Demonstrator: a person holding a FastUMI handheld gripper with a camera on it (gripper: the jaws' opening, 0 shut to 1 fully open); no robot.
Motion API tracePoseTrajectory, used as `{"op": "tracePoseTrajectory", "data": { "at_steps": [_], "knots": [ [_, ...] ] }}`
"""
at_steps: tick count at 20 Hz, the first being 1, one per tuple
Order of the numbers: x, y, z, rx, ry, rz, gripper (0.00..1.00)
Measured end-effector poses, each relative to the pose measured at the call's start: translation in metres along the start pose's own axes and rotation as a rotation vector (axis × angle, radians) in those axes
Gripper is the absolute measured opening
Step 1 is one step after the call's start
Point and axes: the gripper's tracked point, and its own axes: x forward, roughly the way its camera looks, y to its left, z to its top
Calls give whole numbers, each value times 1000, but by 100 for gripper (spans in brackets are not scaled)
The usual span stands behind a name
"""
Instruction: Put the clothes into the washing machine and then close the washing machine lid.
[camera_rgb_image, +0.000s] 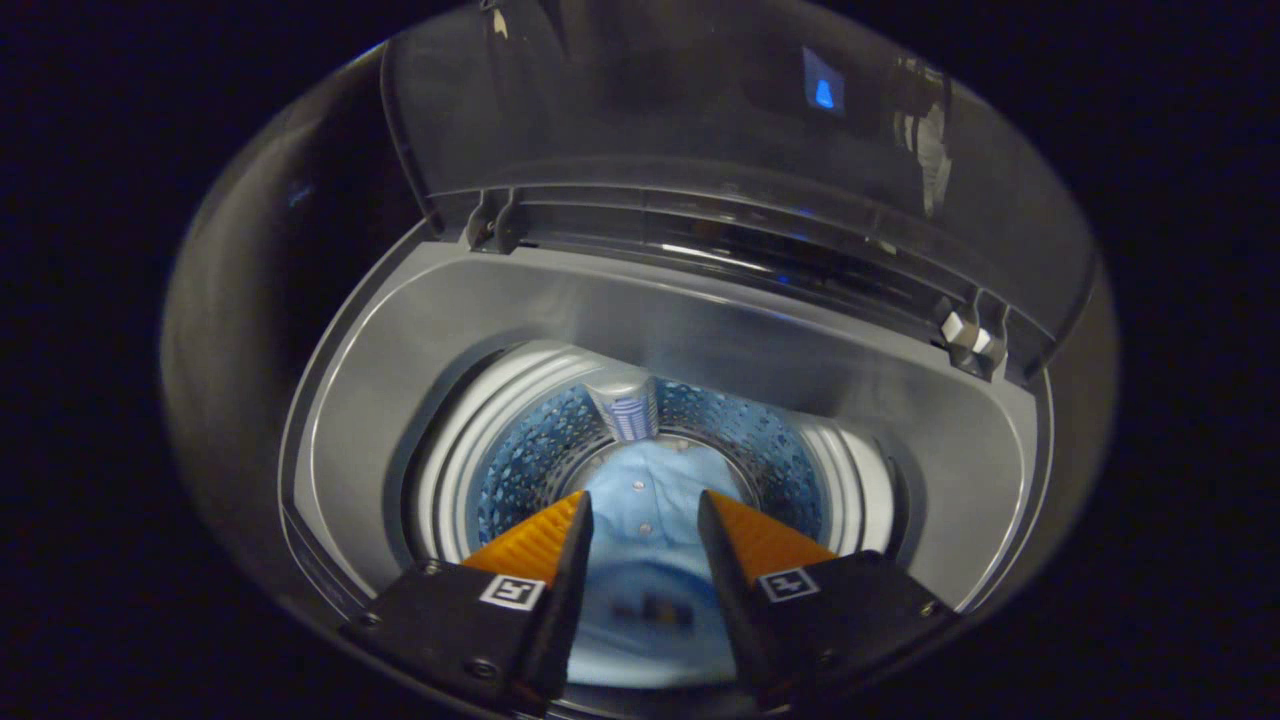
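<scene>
I look down into a top-loading washing machine (420, 340) whose perforated drum (530, 455) lies below. A light blue buttoned shirt (645, 470) rests at the bottom of the drum, seen through the gap between my fingers and beyond them. My gripper (644, 500) hangs over the drum mouth, open, with its fingers spread apart and neither one pressing on the cloth. The clear lid (700, 120) stands raised at the back of the machine, on a left hinge (490, 222) and a right hinge (972, 338).
A grey top panel (700, 320) rings the drum mouth. A small ribbed insert (630, 412) sits on the far drum wall. The surroundings outside the machine are dark.
</scene>
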Motion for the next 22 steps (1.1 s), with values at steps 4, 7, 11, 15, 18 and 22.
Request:
{"op": "tracePoseTrajectory", "data": {
  "at_steps": [4,7,11,15,18,22],
  "knots": [
    [0,-4,-1,-4,1,-29,92],
    [-7,-8,4,-1,-36,-64,99],
    [-29,5,12,64,-100,-27,99],
    [-75,-1,46,87,-243,-67,98],
    [-114,-15,65,45,-306,-155,98],
    [-159,-8,91,44,-387,-174,98]
  ]
}}
